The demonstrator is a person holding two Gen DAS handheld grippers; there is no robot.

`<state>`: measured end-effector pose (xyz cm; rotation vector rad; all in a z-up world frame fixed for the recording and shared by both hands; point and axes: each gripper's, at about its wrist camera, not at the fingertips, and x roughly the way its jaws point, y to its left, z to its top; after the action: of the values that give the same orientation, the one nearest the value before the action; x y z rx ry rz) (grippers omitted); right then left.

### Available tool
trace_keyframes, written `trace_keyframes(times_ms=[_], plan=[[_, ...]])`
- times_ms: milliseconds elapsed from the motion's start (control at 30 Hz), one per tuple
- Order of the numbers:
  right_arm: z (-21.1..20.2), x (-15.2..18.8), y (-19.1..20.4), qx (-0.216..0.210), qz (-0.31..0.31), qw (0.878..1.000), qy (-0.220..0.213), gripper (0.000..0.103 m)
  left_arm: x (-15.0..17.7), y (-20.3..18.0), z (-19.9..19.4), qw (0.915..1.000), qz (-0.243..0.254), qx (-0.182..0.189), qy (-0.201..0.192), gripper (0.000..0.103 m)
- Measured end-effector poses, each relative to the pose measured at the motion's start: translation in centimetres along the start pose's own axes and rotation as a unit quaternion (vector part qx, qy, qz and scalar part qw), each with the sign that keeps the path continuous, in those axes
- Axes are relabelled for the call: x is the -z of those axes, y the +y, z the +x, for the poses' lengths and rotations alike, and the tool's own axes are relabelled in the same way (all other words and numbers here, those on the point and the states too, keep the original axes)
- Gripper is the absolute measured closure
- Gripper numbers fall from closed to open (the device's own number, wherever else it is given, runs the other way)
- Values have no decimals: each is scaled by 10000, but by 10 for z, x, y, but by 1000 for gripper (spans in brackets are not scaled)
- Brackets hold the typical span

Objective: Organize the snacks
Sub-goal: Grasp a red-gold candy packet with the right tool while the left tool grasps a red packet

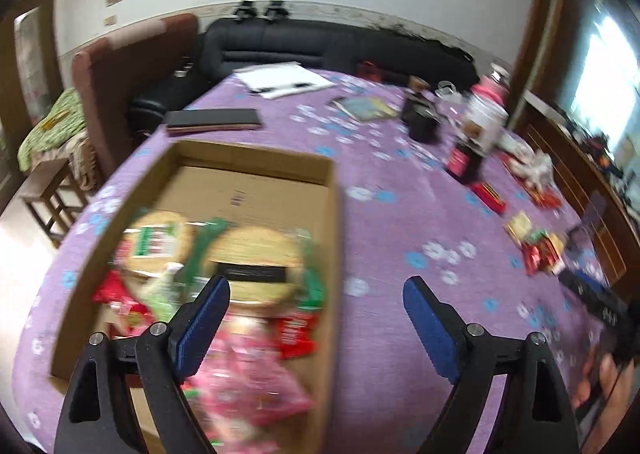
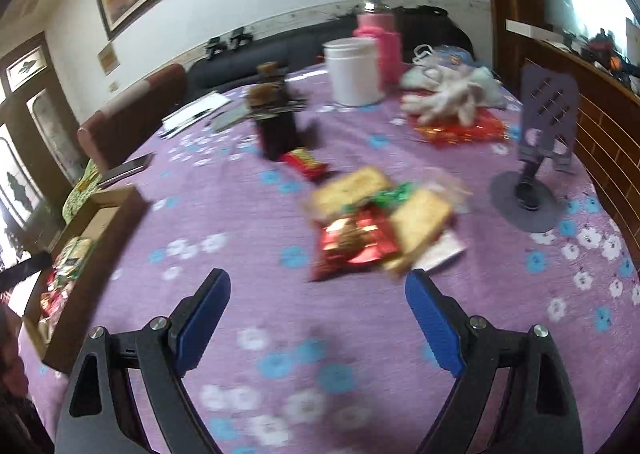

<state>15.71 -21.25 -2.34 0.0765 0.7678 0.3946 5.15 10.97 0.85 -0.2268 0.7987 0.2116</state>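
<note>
Left claw (image 1: 316, 286) is spread wide w/ nothing between its blue pads; its left finger hangs over the cardboard box (image 1: 334, 213), its right finger over bare purple floral cloth on the table (image 1: 400, 221). The box fills the lower left of the left wrist view & holds snacks: two round cracker packs (image 1: 252, 250) side by side mid-box, a red packet (image 1: 296, 334) near the box's right wall, a pink wrapped pack (image 1: 256, 378) at the bottom, partly hidden behind the left finger. All blurred, labels unreadable.

Right claw (image 2: 318, 286) is also spread, empty, above bare cloth at the bottom of the right wrist view. Just above its fingertips, centre frame, lies the loose snack pile (image 2: 372, 221): pale biscuit packs, a shiny red packet, a bit of green wrapper, not touching the pads. A small red bar (image 2: 306, 163) sits further up, near a dark bottle (image 2: 276, 121). White jar (image 2: 354, 71) & pink bottle (image 2: 380, 41) stand upper centre; grey phone stand (image 2: 536, 157) at right. The box shows at the left edge there, well apart from the pile.
</note>
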Motion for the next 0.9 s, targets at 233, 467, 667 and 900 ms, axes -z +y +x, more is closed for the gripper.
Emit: trace_keyframes(times_ms=[233,467,667,900], plan=[[32,-20,4,-249,-676,9973,136,15,6,-44,19,9986,440,133,276,12],[59,-22,12,-39,-1214,9915,464,15,-9,-78,55,9958,571,413,589,12],[67,-20,23,184,-1602,9853,559,50,-24,-108,82,9935,679,570,719,12],[59,-19,7,-282,-1136,9911,639,59,-40,-135,116,9892,849,742,940,12]])
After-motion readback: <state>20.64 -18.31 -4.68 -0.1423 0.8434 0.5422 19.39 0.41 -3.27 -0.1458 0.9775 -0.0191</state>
